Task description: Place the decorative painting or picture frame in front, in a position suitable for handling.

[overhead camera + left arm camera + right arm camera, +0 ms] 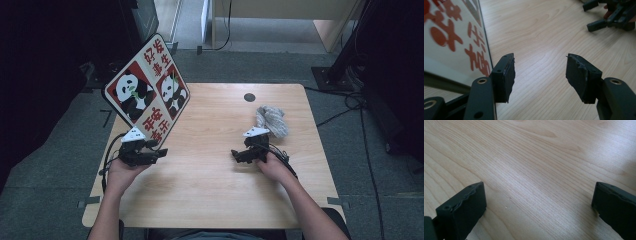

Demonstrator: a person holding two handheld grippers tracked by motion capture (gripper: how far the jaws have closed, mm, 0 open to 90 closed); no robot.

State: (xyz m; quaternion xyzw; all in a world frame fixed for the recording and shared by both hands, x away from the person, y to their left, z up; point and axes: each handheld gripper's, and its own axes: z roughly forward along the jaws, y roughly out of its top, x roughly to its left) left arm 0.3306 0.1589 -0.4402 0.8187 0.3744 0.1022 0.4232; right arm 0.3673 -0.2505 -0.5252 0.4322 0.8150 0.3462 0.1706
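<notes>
A square board (147, 92) with panda pictures and red characters stands tilted on one corner at the table's left side. My left gripper (159, 152) lies just below its lower corner, pointing right. In the left gripper view the board (451, 37) runs along the outside of the left jaw, and the left gripper (540, 67) is open with only bare wood between its pads. My right gripper (239, 156) rests low on the table at centre right, pointing left. It is wide open over bare wood in its own view (539, 195).
A bundle of grey cloth (272, 120) lies behind the right gripper near the back right. A small dark round cap (249, 97) sits in the wooden table (210, 185) near its far edge. Cables trail on the floor at right.
</notes>
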